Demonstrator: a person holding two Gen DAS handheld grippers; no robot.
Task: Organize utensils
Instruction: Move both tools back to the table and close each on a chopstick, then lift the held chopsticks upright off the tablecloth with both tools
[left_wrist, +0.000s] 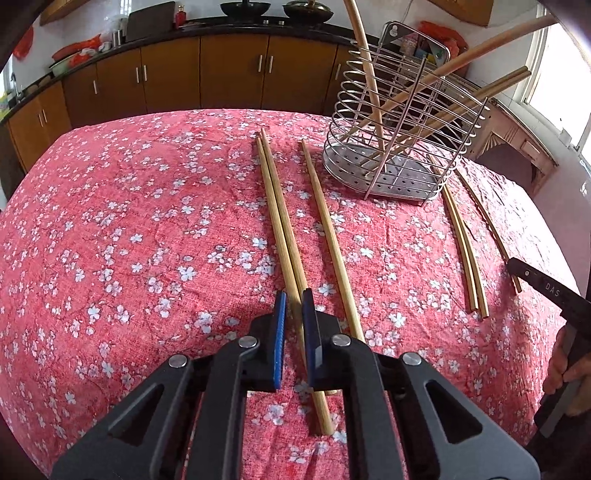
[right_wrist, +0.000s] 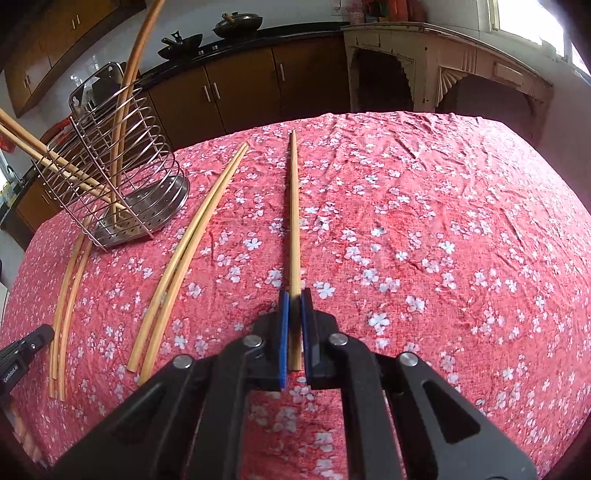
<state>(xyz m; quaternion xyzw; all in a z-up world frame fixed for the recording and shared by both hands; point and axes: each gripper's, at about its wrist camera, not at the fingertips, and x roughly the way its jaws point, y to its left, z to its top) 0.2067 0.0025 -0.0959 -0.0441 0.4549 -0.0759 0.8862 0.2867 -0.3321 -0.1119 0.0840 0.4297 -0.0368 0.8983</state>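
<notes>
Both claws settle over chopsticks beside the wire holder.

The right claw (right_wrist: 294, 295) straddles a lone chopstick (right_wrist: 293, 221) lying on the counter (right_wrist: 443, 221), its pads nearly pressed onto it. The left claw (left_wrist: 293, 297) is slightly spread over a chopstick pair (left_wrist: 280, 221). The wire holder (left_wrist: 399, 147) already has several. Risk: the thin stick rolling free or pivoting if pinched near its end.

1. A home kitchen: brown wooden cabinets (left_wrist: 229, 70) run under a dark countertop (right_wrist: 258, 35).
2. Black woks (left_wrist: 245, 7) sit on the counter.
3. A floral red tablecloth (left_wrist: 147, 221) covers the table.
</notes>
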